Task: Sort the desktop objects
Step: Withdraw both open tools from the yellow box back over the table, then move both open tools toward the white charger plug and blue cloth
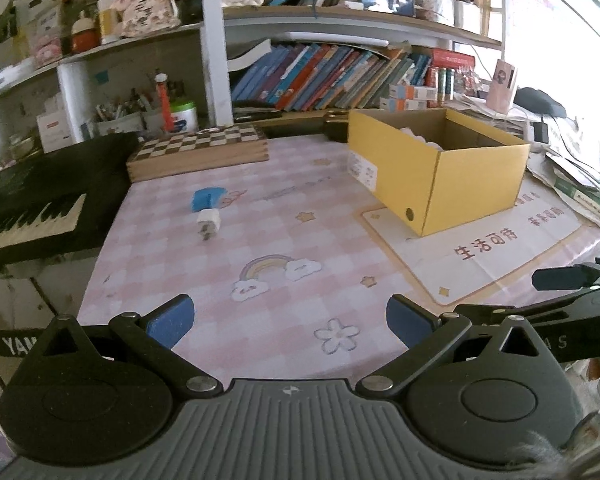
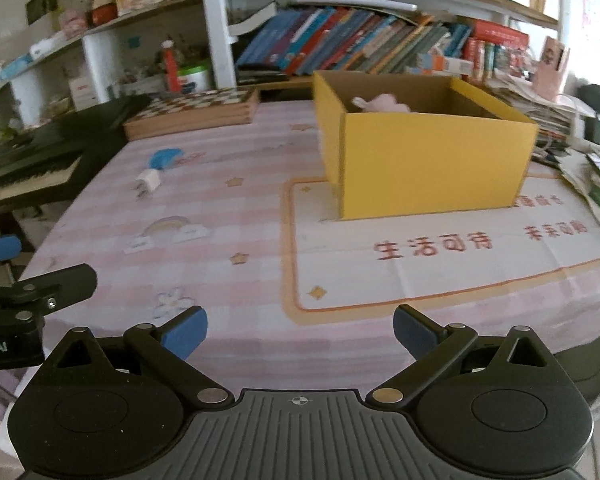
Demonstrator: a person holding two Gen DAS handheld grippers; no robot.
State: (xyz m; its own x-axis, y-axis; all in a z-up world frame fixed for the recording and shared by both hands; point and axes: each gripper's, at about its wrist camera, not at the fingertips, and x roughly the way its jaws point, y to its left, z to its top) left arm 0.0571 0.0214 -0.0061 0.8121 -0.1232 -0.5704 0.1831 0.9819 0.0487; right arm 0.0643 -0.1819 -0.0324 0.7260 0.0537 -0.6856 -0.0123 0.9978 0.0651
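The small white plastic charger plug [image 1: 208, 222] lies on the pink checked surface [image 1: 284, 216], touching a flat blue piece [image 1: 208, 199], well left of the open yellow cardboard box [image 1: 440, 168]. Its long axis is seen running roughly away from the left claw [image 1: 290, 322], which is nearer and held released, empty. The right claw [image 2: 300, 330] is likewise spread, empty.

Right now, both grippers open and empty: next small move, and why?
Probably ease the left gripper forward toward the white charger. It lies loose on the tablecloth beside a blue object, outside the yellow box, which already holds something pink, and it sits on the left side.
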